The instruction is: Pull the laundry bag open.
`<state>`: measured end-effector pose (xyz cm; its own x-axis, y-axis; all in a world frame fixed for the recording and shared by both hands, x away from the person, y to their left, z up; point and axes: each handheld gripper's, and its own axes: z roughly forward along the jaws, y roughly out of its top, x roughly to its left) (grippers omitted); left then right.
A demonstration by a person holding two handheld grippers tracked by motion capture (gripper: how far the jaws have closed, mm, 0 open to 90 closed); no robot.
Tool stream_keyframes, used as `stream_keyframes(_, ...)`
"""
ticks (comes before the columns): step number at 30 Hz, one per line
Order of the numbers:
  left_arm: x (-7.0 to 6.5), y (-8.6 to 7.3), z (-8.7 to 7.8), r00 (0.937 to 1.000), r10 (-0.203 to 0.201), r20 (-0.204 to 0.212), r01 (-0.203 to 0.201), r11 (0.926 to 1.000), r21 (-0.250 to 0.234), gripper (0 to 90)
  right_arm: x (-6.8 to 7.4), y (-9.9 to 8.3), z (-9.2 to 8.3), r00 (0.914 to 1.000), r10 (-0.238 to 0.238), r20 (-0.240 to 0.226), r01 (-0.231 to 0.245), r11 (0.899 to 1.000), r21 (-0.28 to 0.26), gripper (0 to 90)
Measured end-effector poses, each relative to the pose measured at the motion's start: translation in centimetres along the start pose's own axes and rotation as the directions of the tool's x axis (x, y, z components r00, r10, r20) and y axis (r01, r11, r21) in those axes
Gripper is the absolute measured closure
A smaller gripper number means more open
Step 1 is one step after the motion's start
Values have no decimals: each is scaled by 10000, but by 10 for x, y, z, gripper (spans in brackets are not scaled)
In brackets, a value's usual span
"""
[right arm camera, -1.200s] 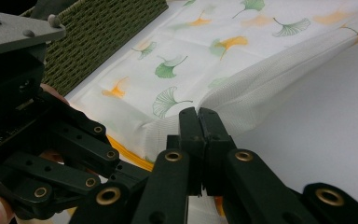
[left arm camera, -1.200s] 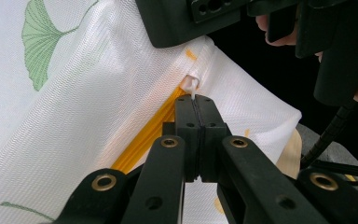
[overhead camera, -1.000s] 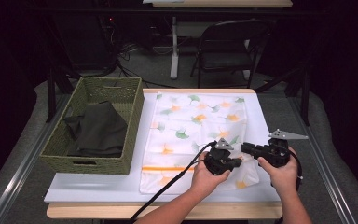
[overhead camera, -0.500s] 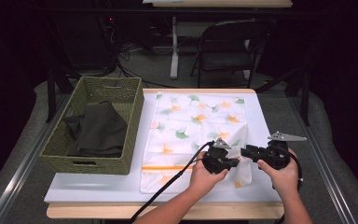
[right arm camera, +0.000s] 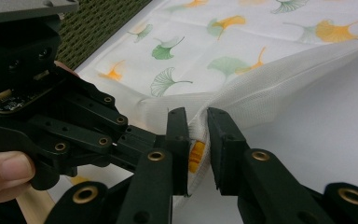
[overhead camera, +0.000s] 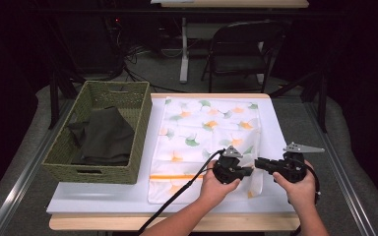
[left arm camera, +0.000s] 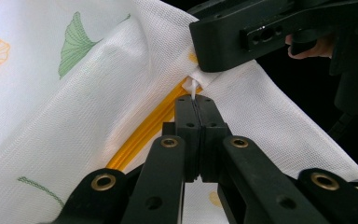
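A white mesh bag printed with green and orange leaves lies flat on the table, its orange zipper along the near edge. My left gripper is at the bag's near right corner, shut on the small white zipper pull. From the right, my right gripper meets it tip to tip. In the right gripper view its jaws have just been closing and pinch the bag's corner, with the orange zipper end between them. The corner is lifted off the table.
A woven green basket with a dark cloth inside stands on the table's left, beside the bag. The white tabletop is bare to the right of the bag. A folding chair stands beyond the far edge.
The right gripper has edged slightly toward the table's near edge. The left gripper stays where it was, and the bag's corner remains between the two.
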<state>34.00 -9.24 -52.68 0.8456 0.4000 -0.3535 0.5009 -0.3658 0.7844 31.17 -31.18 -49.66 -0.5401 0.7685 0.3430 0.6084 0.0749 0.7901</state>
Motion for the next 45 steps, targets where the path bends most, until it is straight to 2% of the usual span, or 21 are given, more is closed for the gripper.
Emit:
stream_keyframes(4, 0, 0, 0, 10000, 23, 8, -23, 10000, -73, 894, -1, -1, -1, 9999, 100, -115, -101, 9999, -89, 800)
stream_keyframes(6, 0, 0, -1, 10000, -16, -27, 15, 9998, -223, 863, -1, -2, -1, 9995, 225, -208, -228, 9996, -174, 802)
stream_keyframes(11, 0, 0, -1, 10000, -7, -31, 6, 9997, -259, 870, 0, -2, -1, 9996, 180, -206, -183, 9997, -163, 804)
stream_keyframes(19, 0, 1, -1, 10000, -41, -29, 41, 9999, -122, 877, 0, -3, -1, 9997, 168, -161, -170, 9998, -127, 806)
stream_keyframes(27, 2, 2, -2, 9992, -365, 168, 366, 9993, -55, 900, 0, -2, -1, 10000, 71, -49, -71, 9999, -88, 816)
stream_keyframes(45, 3, 0, -3, 9993, -333, 143, 330, 9993, 153, 900, 1, -2, -1, 10000, -19, 45, 19, 10000, -2, 820)
